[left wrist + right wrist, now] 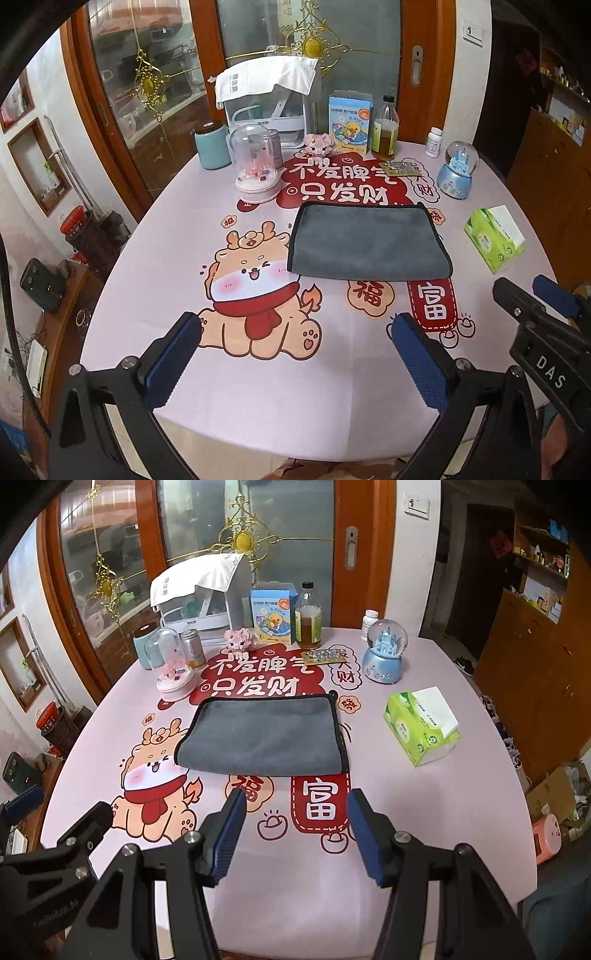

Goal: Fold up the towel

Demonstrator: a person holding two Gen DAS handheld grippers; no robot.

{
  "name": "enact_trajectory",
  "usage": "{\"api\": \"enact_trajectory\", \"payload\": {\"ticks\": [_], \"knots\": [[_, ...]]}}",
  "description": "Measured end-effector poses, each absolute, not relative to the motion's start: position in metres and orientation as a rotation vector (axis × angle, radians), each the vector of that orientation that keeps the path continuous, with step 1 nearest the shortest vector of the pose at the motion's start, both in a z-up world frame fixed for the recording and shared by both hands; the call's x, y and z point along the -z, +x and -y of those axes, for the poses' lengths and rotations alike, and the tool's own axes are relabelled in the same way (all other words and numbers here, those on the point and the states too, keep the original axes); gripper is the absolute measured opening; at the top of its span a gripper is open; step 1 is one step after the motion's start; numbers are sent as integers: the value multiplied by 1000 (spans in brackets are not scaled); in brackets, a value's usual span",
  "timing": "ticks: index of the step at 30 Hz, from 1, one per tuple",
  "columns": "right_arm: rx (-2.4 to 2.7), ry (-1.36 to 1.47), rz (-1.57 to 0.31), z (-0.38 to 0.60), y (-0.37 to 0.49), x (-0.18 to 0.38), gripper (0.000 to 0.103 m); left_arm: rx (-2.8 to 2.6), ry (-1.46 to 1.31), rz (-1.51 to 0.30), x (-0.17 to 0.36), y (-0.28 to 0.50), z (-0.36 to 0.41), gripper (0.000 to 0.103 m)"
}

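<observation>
Grey towel [262, 734] lying folded on worktop [424, 812]; tissue pack [421, 727] sitting right of it (apart). Both grippers' fingers [177, 354] [229, 834] hovering near it, spread, holding nothing.

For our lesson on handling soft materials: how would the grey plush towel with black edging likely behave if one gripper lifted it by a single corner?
The grey plush towel with black edging lies limp and flat on the pink printed tablecloth, so it would probably droop rather than hold shape. It appears already doubled, so its layers may fall open. Its fuzzy pile should probably grip well.
</observation>
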State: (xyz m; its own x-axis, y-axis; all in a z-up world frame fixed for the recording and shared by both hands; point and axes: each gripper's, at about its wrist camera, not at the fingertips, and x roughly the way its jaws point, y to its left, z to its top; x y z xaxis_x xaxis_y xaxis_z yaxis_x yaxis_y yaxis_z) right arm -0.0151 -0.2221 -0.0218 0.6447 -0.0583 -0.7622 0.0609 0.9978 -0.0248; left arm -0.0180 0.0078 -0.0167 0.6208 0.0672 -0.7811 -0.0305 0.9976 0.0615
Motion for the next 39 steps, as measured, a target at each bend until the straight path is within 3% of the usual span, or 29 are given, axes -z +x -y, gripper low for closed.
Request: {"api": "enact_trajectory", "payload": {"ticks": [39], "knots": [[85,14,-905,222,-36,28,57,43,47,-918,19,-32,-1,102]]}}
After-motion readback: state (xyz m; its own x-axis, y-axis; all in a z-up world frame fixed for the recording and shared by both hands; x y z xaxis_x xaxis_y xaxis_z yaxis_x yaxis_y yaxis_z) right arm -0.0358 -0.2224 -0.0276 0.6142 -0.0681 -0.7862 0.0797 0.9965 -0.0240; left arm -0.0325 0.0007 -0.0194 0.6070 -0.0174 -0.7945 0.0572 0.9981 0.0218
